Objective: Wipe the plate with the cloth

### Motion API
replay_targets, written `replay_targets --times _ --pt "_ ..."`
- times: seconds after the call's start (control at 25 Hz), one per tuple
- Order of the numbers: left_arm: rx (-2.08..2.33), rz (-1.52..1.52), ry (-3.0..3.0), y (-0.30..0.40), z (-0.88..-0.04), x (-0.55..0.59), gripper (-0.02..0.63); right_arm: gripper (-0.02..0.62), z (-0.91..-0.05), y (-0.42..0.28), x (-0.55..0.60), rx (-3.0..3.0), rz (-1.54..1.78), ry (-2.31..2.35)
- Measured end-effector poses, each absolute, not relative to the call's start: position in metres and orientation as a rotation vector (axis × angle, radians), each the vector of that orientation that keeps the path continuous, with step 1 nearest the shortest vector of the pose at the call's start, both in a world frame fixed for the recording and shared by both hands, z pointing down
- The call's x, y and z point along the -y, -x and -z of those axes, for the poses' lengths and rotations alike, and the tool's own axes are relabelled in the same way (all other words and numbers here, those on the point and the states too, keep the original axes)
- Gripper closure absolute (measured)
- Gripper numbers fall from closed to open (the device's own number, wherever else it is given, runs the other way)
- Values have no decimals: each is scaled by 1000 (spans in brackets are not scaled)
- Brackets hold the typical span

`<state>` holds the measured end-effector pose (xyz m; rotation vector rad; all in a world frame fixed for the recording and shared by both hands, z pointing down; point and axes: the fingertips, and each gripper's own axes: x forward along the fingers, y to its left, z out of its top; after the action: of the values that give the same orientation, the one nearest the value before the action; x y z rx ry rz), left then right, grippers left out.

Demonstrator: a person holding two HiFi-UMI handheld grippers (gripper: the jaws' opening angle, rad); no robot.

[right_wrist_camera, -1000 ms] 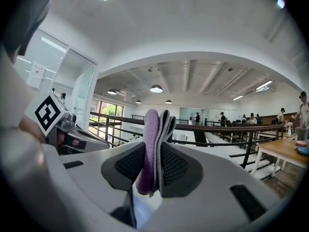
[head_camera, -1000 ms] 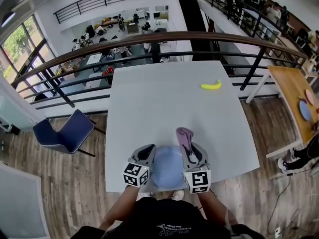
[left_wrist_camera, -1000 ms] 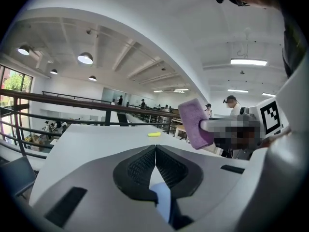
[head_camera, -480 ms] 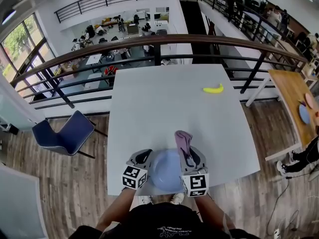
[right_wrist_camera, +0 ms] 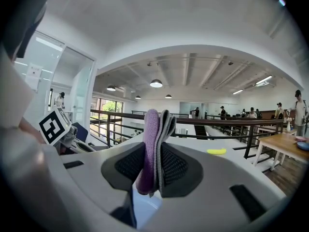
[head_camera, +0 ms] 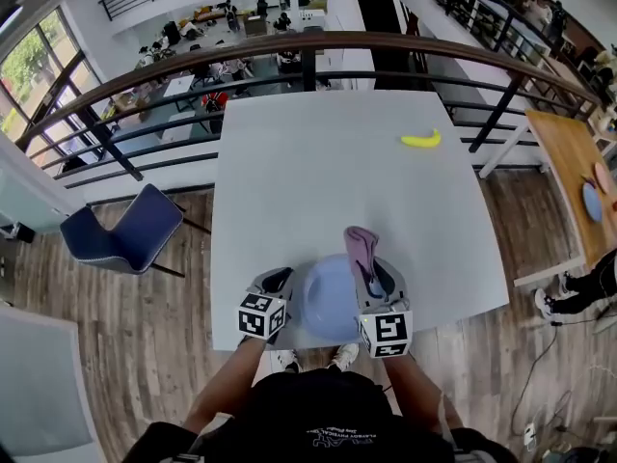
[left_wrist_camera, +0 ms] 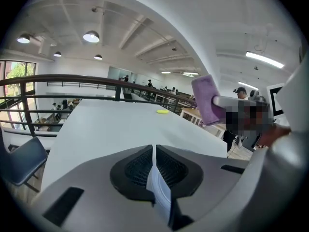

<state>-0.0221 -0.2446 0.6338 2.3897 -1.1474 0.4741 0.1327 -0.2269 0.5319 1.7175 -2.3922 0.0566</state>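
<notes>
A pale blue plate is held over the near edge of the white table. My left gripper is shut on the plate's left rim; the rim shows edge-on between its pads. My right gripper is shut on a folded purple and grey cloth, which sticks up above the plate's right side. In the right gripper view the cloth stands pinched between the pads, with a piece of the plate below them. From the left gripper view the cloth hangs at the right.
A yellow banana lies on the table's far right part. A dark railing runs behind the table. A blue chair stands on the wooden floor to the left. A wooden table is at the right.
Both grippers, with plate and cloth, have slid a little toward the table's near edge and lower. The head view has tilted, so table and banana sit higher in the picture.
</notes>
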Motion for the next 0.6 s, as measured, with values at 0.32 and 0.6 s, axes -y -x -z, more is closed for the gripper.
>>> replay_targets --times 0.32,0.6 --pt "1052 -613 -2199 26 -691 232 463 495 -561 -130 222 2349 -142 -1696" --pt "980 -737 -2086 12 -734 213 453 495 -580 -140 218 2323 -176 -1697"
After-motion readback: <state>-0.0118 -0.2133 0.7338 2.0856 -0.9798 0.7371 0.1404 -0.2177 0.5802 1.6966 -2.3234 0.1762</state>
